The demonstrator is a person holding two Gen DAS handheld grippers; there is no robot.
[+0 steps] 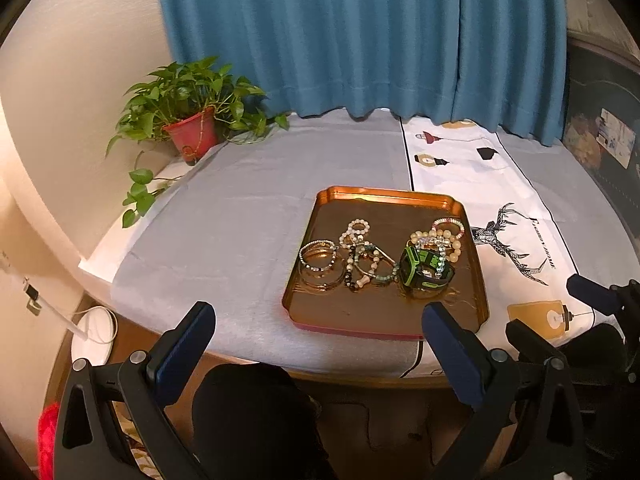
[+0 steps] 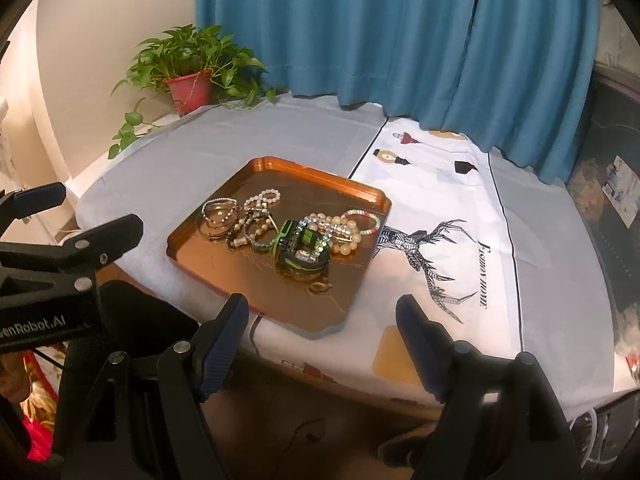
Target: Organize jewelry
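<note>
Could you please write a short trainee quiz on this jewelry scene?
1. True or false: the watch lies on the tray.
2. Which describes the left claw? A) shut on a bracelet B) open and empty C) resting on the plant
3. Fill in: the plant stands in a ___ pot.

Key: 1 true. 2 B; the right claw is open and empty too. 3 red.
</note>
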